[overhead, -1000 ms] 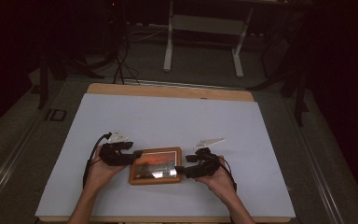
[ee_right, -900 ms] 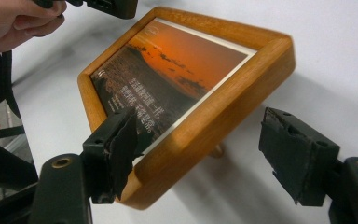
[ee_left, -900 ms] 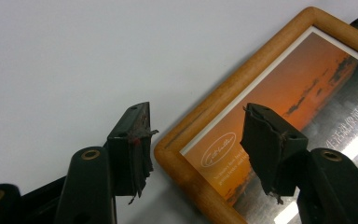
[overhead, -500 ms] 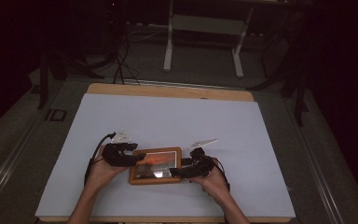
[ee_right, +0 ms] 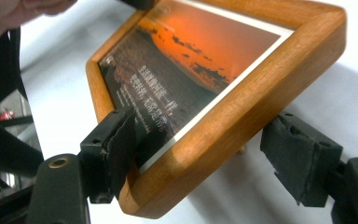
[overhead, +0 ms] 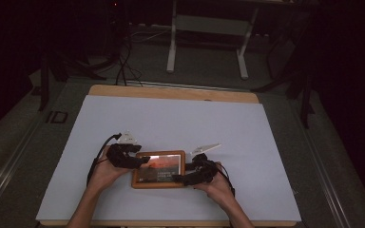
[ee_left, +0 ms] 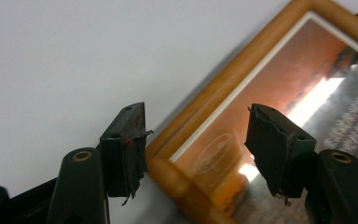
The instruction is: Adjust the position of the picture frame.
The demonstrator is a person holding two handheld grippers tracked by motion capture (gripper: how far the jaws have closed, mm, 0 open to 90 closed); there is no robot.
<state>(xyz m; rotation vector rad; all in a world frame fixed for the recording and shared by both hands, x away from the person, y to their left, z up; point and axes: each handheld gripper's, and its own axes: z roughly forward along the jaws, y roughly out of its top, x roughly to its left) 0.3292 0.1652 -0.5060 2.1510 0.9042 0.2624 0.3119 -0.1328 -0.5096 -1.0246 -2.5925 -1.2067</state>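
Framing a wooden picture frame [overhead: 158, 169] from both ends: left gripper [overhead: 141, 160] at its nine o'clock end, right gripper [overhead: 179, 179] at its five o'clock corner, both low over the white tabletop [overhead: 180, 123]. Lying toward six o'clock on the sheet, between the two hands, with an orange sunset print and pale lettering under glass. Probably approached from opposite ends so that the frame can be lifted or shifted level rather than tipped by one corner.

Left gripper view: fingers [ee_left: 126, 140] spread wide, closed on nothing, straddling the frame's corner [ee_left: 168, 163]; one finger on the bare tabletop side of the wooden rail, the other over the glass. Touching or merely hovering over the glass: cannot tell.

Right gripper view: fingers [ee_right: 121, 149] likewise well apart, set either side of the wooden rail [ee_right: 242, 107]; one finger against or just above the print near the lettering, the other just outside the outer edge with a gap showing. Not clamped yet. Shadow under the rail and a small peg below suggest a raised corner or a back stand, though uncertain which.

Judged as a pre-grasp: rail between the fingers on both sides, ready for closing.
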